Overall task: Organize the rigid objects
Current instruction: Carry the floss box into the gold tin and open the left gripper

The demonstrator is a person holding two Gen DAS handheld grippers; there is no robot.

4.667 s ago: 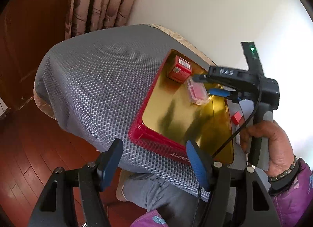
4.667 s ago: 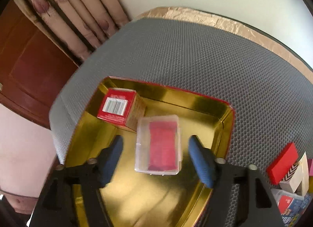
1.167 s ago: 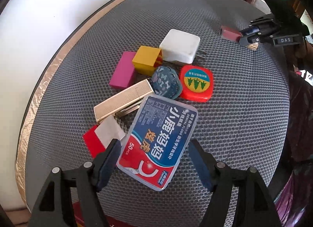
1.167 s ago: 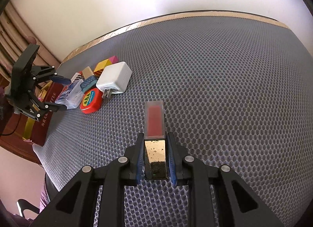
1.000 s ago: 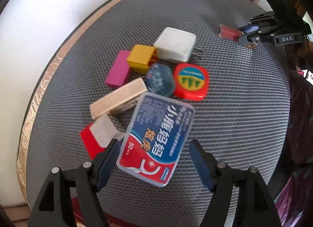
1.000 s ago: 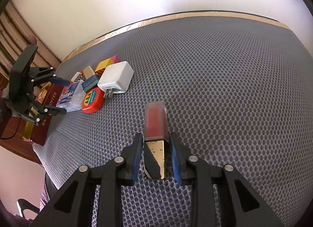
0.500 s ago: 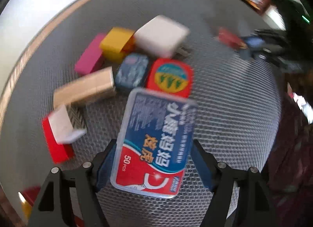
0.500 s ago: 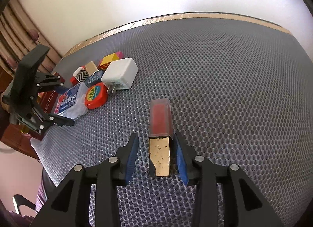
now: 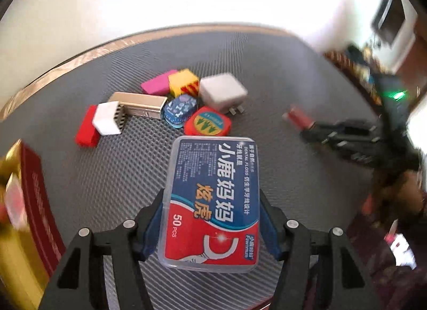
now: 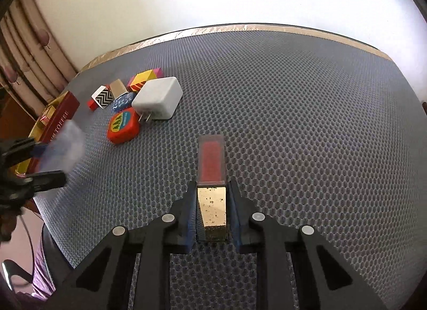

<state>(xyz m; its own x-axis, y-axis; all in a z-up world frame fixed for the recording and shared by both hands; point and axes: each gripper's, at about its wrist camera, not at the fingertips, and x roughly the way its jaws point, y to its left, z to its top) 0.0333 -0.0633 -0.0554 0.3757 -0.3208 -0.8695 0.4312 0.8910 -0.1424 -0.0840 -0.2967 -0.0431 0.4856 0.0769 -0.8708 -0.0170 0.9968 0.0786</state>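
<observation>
My left gripper [image 9: 212,223] is shut on a clear dental floss box [image 9: 213,198] with a blue and red label and holds it above the grey mesh table. It shows blurred at the left of the right wrist view [image 10: 62,147]. My right gripper [image 10: 211,212] is shut on a lipstick [image 10: 211,176] with a gold base and clear red cap; it shows blurred in the left wrist view [image 9: 299,119]. A red and gold tin tray [image 9: 18,203] sits at the table's left edge.
A cluster lies on the table: a white charger [image 9: 222,92], a red round-cornered tin [image 9: 208,123], a blue patterned case [image 9: 180,107], a gold bar [image 9: 137,103], a yellow block [image 9: 182,84], a pink block [image 9: 157,86] and a red and white block [image 9: 98,126].
My left gripper closed on the floss box and lifted it, swinging left toward the tray. My right gripper, which had opened around the lipstick, closed on it again.
</observation>
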